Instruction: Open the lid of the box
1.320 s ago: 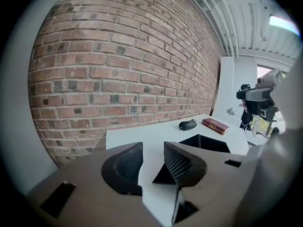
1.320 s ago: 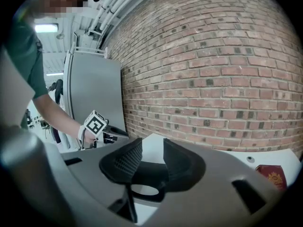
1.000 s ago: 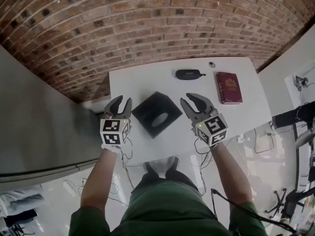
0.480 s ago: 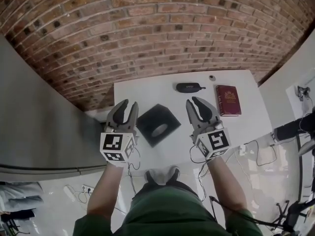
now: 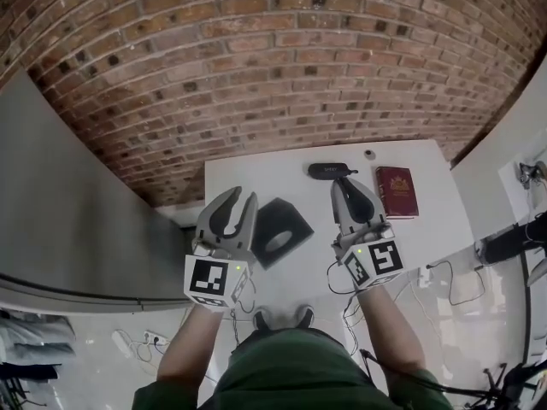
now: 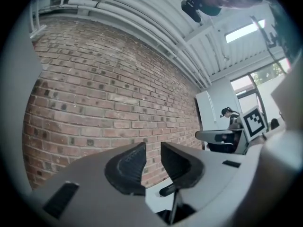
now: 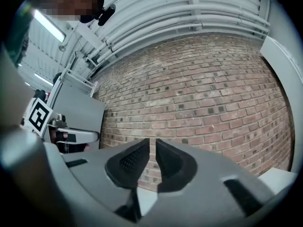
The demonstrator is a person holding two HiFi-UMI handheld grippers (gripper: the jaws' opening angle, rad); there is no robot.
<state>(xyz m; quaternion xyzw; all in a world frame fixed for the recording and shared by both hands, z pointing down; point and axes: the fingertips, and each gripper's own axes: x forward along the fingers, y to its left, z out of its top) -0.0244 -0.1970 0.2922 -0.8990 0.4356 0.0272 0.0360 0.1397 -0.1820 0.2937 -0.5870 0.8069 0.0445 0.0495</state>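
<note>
Head view | box (image 5: 278,229) is sitting lid-shut at the near left of the table (image 5: 410,246) | left gripper (image 5: 242,194) and right gripper (image 5: 346,183) are hovering either side, empty | jaws have just been closing to slim gaps | I'm probably lining up the lid.

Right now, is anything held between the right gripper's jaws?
No, the right gripper, whose jaws have just been closing, shows an empty gap against brick wall.
</note>
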